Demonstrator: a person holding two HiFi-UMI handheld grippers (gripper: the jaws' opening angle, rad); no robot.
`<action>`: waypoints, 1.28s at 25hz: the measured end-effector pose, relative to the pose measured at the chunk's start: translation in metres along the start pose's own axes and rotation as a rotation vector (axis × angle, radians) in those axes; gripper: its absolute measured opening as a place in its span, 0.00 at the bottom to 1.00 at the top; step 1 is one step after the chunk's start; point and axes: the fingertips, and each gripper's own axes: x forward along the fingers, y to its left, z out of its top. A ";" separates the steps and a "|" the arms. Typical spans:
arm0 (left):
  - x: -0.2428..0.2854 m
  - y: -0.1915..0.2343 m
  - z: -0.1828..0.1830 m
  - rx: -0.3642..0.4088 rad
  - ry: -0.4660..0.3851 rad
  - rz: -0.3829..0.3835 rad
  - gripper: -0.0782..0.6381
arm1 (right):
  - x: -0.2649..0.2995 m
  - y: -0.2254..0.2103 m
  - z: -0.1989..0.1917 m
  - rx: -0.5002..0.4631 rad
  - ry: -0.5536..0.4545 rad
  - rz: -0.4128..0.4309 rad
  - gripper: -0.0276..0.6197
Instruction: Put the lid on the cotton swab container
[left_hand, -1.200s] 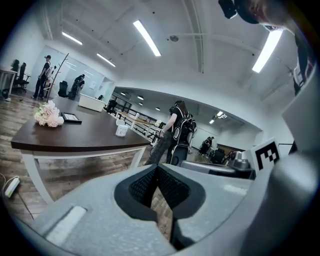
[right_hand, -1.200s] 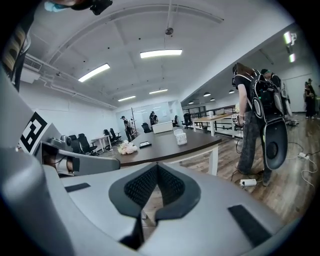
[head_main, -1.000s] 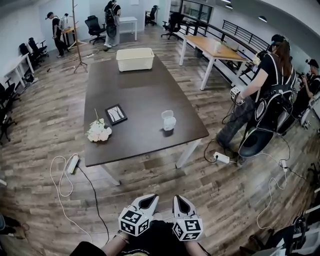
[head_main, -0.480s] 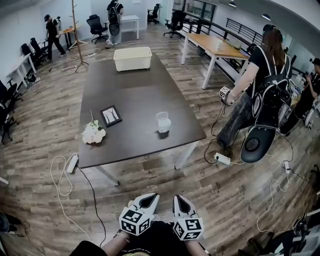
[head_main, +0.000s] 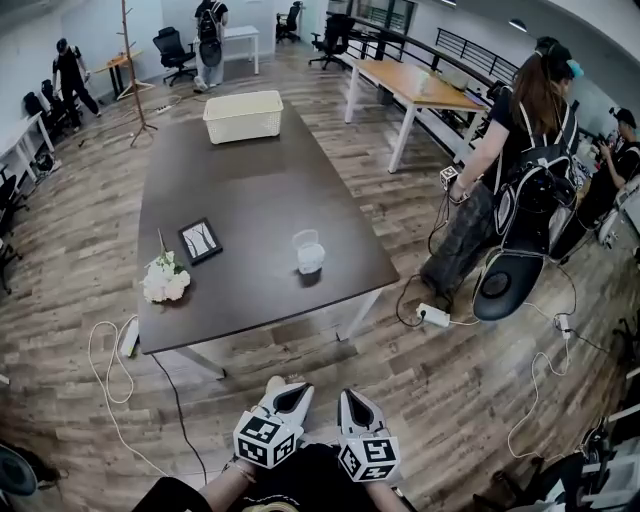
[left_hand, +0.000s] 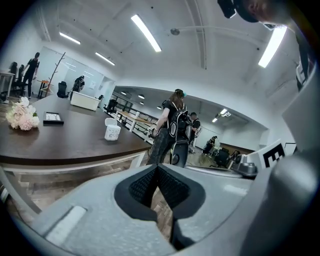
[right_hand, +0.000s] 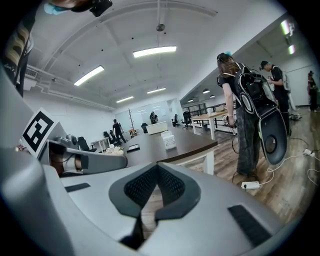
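Well ahead of the left gripper (head_main: 284, 398) and right gripper (head_main: 352, 404), both closed with nothing between the jaws, the cotton swab container (head_main: 309, 256) stands upright on the table (head_main: 250, 180); its lid (head_main: 305, 238) looks tipped up; it lies almost straight ahead of the right gripper; neither is clearly nearer.

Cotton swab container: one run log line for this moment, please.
cotton swab container: on table, lid open | left hand-held gripper: shut, empty | right hand-held gripper: shut, empty | both short of table
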 end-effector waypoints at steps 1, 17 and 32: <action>0.006 0.003 0.003 0.005 0.002 -0.010 0.11 | 0.005 -0.004 0.003 0.002 -0.005 -0.010 0.05; 0.079 0.098 0.078 0.051 -0.007 -0.045 0.11 | 0.122 -0.025 0.051 0.014 -0.031 -0.084 0.05; 0.121 0.176 0.108 0.112 0.065 -0.112 0.11 | 0.203 -0.020 0.072 0.059 -0.054 -0.189 0.05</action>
